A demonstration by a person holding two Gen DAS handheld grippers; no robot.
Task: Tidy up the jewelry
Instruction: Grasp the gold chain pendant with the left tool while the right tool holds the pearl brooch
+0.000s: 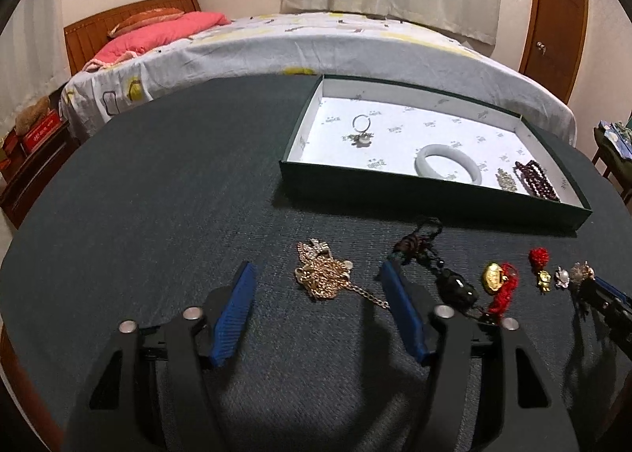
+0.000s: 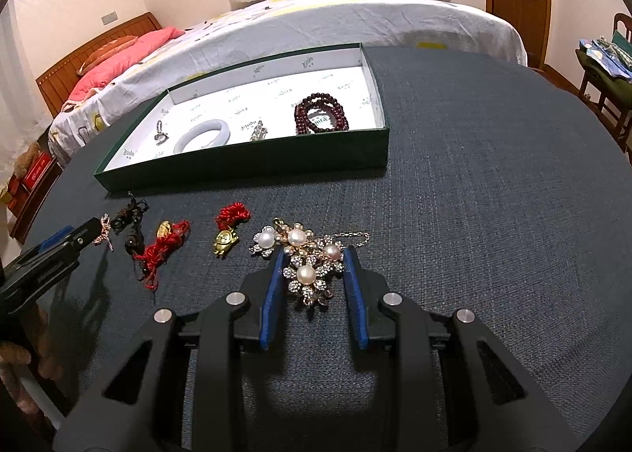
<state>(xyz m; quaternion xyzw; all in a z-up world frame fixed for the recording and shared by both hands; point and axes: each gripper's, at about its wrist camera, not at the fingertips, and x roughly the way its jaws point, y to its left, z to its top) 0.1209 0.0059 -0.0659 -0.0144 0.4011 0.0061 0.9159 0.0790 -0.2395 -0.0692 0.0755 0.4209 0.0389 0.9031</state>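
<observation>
A green box (image 1: 426, 183) (image 2: 245, 167) with a white lining holds a ring (image 1: 360, 128), a white bangle (image 1: 448, 163) (image 2: 203, 134), a small sparkly piece (image 1: 506, 180) and dark red beads (image 2: 322, 114). Loose jewelry lies in a row on the dark cloth in front of it. My left gripper (image 1: 316, 274) is open around a gold chain brooch (image 1: 322, 276). My right gripper (image 2: 314, 254) is open, its blue pads on either side of a pearl brooch cluster (image 2: 306, 262). A gold charm on red cord (image 2: 166, 238) and a gold figure with a red tassel (image 2: 227, 234) lie between the grippers.
A dark beaded charm (image 1: 430, 258) lies next to the left gripper's right finger. The round table's edge (image 2: 592, 136) curves away on the right. A bed (image 1: 316, 41) stands behind the table, a chair (image 2: 608, 68) at the far right.
</observation>
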